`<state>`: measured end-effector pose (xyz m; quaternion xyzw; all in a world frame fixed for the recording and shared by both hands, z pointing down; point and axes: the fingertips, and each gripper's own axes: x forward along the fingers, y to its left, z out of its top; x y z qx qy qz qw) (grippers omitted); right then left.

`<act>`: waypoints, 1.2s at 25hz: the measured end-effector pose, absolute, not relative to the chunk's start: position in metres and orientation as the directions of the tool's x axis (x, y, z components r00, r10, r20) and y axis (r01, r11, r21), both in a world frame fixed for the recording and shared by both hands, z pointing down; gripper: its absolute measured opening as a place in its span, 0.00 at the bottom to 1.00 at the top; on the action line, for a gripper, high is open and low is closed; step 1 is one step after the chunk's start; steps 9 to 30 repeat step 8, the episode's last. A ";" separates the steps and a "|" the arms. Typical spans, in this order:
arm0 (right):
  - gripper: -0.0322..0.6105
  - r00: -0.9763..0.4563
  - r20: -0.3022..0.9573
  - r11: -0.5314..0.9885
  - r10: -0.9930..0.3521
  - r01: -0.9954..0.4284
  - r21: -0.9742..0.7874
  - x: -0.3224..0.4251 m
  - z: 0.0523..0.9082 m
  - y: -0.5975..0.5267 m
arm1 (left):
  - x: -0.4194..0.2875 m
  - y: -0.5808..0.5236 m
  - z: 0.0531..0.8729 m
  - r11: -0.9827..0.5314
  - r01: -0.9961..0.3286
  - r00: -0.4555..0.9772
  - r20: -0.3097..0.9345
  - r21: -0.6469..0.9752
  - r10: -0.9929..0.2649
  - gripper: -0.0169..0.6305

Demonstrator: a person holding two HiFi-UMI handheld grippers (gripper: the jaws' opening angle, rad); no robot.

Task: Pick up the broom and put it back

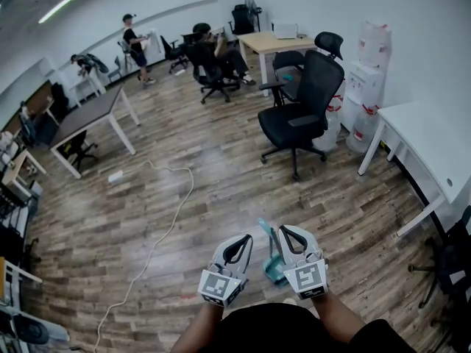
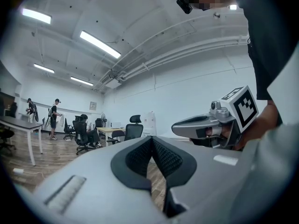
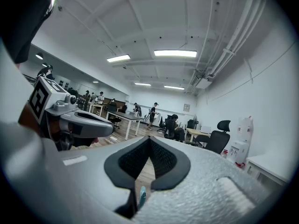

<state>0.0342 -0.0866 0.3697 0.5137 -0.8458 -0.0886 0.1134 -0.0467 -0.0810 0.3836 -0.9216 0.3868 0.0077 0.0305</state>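
Left claw [image 2: 152, 137] and right claw [image 3: 149, 137] are both pinched fully together, gripping nothing, and sit side by side. The teal broom [image 1: 274, 268] shows between them, lower, over the wood floor [image 1: 184, 212]. A black office chair [image 1: 302, 105] stands farther off.

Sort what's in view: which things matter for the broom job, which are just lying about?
Job:
teal broom
right claw, shut on it
left claw, empty

Lying about:
white cable
black office chair
white desk
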 end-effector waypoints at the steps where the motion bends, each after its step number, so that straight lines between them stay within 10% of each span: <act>1: 0.05 -0.447 0.101 0.457 -0.889 -0.849 0.267 0.034 0.370 -0.086 | -0.048 -0.081 0.384 -0.698 -0.714 0.700 -0.038 -0.050 -0.713 0.05; 30: 0.05 -0.444 0.127 0.462 -0.887 -0.845 0.269 0.035 0.381 -0.087 | -0.046 -0.077 0.385 -0.702 -0.711 0.703 -0.034 -0.045 -0.710 0.05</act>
